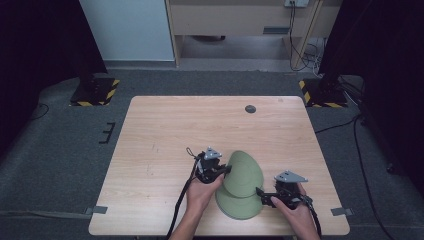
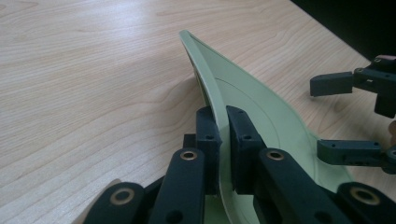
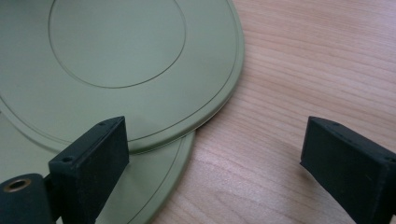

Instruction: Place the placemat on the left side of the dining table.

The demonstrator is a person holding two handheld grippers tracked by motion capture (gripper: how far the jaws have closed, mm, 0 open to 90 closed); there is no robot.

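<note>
Two olive-green plates lie near the table's front edge. The lower plate [image 1: 239, 205] [image 3: 154, 186] rests flat on the wood. The upper plate [image 1: 243, 172] [image 2: 261, 102] [image 3: 116, 42] is tilted, its left rim raised and its right part resting on the lower one. My left gripper [image 1: 227, 170] [image 2: 223, 140] is shut on that raised rim, one jaw on each face. To the right of the plates my right gripper [image 1: 259, 194] [image 3: 212, 154] [image 2: 336, 116] stands open, its left jaw over the lower plate's edge and its right jaw over bare wood, holding nothing.
The light wooden table [image 1: 165, 135] has a small dark round cap [image 1: 250, 109] near its far edge. Grey tape tabs [image 1: 98, 210] [image 1: 342, 211] mark the front corners. Dark carpet surrounds the table, with black stand bases [image 1: 95, 90] at the back corners.
</note>
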